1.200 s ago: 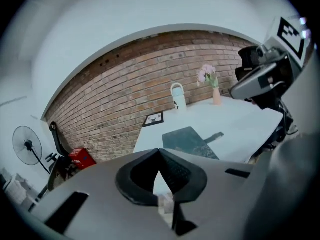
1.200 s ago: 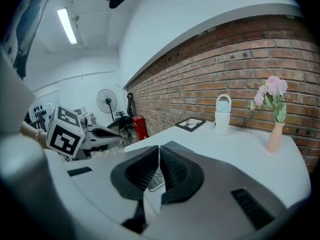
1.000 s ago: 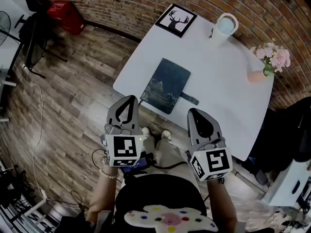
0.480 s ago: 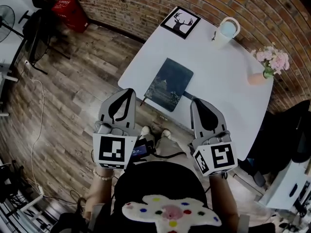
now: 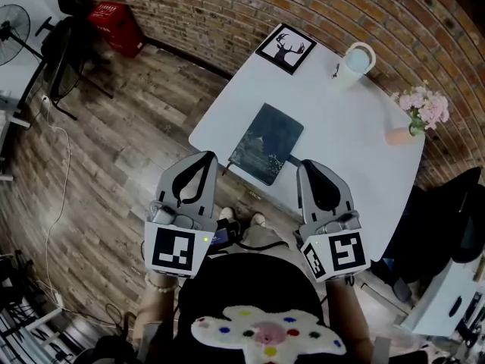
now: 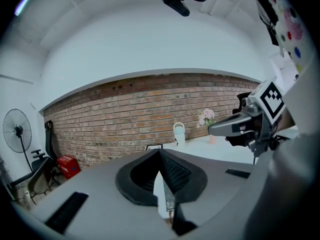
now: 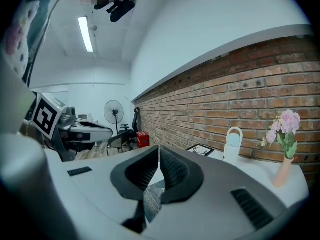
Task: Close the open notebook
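Note:
The notebook [image 5: 267, 142] lies closed on the white table [image 5: 341, 120], its dark blue picture cover up, near the table's front left edge. A sliver of it shows below the jaws in the left gripper view [image 6: 169, 200] and in the right gripper view [image 7: 151, 196]. My left gripper [image 5: 205, 156] hangs short of the table edge, over the floor, shut with nothing in it. My right gripper [image 5: 308, 164] hovers just at the notebook's near right corner, also shut and empty. Neither touches the notebook.
A framed deer picture [image 5: 286, 49], a pale mug [image 5: 356, 58] and a vase of pink flowers [image 5: 413, 120] stand along the table's far side. A small dark object [image 5: 292, 160] lies by the notebook. A red crate [image 5: 117, 21] and a fan [image 5: 11, 25] stand on the wooden floor.
Both grippers have risen toward the head camera, the left one more. The notebook has stayed closed and in place.

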Available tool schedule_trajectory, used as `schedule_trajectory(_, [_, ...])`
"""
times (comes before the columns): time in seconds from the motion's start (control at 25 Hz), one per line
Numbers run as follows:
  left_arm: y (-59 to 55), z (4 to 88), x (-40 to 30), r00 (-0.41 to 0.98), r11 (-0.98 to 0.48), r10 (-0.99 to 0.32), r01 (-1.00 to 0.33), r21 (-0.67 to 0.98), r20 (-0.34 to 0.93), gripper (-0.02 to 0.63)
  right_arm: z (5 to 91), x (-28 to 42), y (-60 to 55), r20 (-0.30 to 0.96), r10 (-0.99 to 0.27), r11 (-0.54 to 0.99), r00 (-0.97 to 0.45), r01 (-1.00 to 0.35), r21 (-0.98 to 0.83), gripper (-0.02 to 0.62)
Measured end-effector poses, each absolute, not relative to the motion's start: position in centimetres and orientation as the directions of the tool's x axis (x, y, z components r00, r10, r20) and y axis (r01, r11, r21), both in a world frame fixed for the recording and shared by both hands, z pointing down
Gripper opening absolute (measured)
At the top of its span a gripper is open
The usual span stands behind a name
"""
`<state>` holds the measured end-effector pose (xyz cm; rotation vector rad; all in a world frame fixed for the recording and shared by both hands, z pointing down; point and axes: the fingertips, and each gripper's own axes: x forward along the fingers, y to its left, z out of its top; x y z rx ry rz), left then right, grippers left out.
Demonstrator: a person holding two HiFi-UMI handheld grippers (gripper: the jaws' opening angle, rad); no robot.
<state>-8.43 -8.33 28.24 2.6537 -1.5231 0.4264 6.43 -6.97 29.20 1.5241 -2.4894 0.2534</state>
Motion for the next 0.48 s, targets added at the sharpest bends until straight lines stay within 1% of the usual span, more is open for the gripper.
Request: schedule_trajectory(0.48, [-8.44, 28.26, -8.37, 0.497, -0.536, -0.826, -0.839, -0.095, 0.267, 0.015, 29.09, 5.47, -7.20, 0.268, -0.845, 0.474, -0.463, -0.880, -0.024, 0.037])
